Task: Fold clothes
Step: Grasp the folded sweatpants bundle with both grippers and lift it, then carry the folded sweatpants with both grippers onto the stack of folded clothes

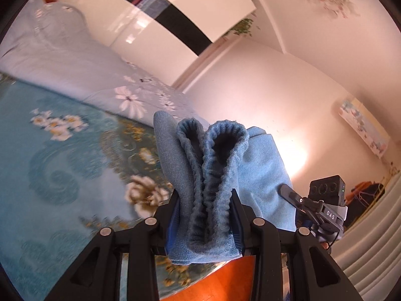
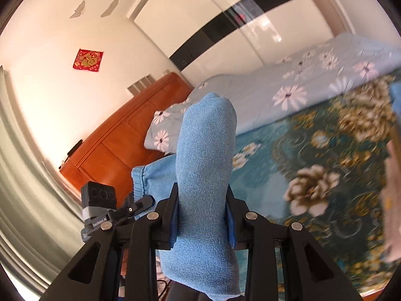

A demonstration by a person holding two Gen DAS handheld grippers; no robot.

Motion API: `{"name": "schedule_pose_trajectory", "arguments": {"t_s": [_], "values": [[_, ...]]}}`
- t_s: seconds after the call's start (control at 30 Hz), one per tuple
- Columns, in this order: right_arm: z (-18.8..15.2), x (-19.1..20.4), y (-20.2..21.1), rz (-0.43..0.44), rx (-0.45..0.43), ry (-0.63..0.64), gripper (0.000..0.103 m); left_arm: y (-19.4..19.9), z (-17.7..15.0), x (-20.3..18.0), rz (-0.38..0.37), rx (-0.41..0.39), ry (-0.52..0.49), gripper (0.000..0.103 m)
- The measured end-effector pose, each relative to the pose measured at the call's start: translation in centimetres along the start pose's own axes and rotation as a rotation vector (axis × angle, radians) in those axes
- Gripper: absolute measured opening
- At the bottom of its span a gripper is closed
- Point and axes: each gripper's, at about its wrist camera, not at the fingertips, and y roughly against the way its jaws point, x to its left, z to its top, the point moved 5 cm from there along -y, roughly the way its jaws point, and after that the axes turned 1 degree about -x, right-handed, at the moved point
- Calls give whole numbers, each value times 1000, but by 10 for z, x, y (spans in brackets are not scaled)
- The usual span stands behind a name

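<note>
With both grippers' fingers [image 1: 235, 215] clamped on the blue fleece garment [image 1: 215, 175], probably trousers, keep its waistband [image 1: 213, 150] taut over the bed [image 1: 62, 150].

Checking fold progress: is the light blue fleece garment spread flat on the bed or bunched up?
Bunched up: the light blue fleece garment stands gathered in thick folds, clamped in the left hand-held gripper and right hand-held gripper.

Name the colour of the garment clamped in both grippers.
Light blue garment, clearest in the right wrist view.
</note>
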Motion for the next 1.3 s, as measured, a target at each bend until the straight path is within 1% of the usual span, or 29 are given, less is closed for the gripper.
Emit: {"name": "schedule_pose_trajectory", "arguments": {"t_s": [0.13, 0.2, 0.27, 0.3, 0.37, 0.47, 0.5, 0.57, 0.67, 0.73, 0.77, 0.87, 0.97, 1.0, 1.07, 1.13, 1.23, 1.3], "values": [[36, -21, 46, -102, -43, 60, 32, -52, 22, -66, -3, 49, -148, 38], [55, -37, 75, -139, -70, 59, 32, -78, 26, -100, -15, 65, -226, 38], [73, -56, 102, -181, -103, 37, 32, -106, 30, -123, -24, 87, -263, 38], [80, -65, 113, -198, -115, 22, 32, -120, 29, -133, -40, 104, -263, 38], [94, -88, 139, -245, -137, -9, 32, -150, 28, -149, -149, 151, -245, 38], [111, -120, 173, -332, -160, -18, 32, -200, 24, -168, -232, 198, -180, 38], [117, -131, 185, -363, -167, -20, 32, -215, 20, -174, -248, 214, -166, 38], [125, -153, 200, -393, -175, -48, 32, -247, 13, -183, -272, 250, -142, 38], [138, -187, 222, -436, -186, -91, 32, -285, 5, -196, -294, 276, -138, 38], [145, -208, 235, -451, -205, -127, 32, -299, 3, -202, -306, 271, -131, 38], [149, -219, 240, -450, -221, -149, 32, -309, 1, -205, -314, 280, -114, 38], [157, -243, 247, -484, -238, -194, 32, -333, -5, -208, -322, 300, -74, 38], [160, -263, 244, -514, -240, -218, 32, -359, -18, -198, -290, 340, -27, 38], [159, -271, 242, -527, -238, -227, 32, -367, -25, -191, -280, 366, -4, 38], [148, -289, 237, -562, -212, -262, 33, -379, -39, -176, -262, 414, 41, 39], [137, -307, 233, -601, -184, -303, 33, -387, -49, -162, -262, 444, 72, 41], [120, -324, 231, -612, -175, -347, 36, -388, -54, -151, -248, 459, 82, 43], [116, -330, 229, -626, -171, -354, 45, -386, -51, -149, -244, 457, 92, 44]]}}
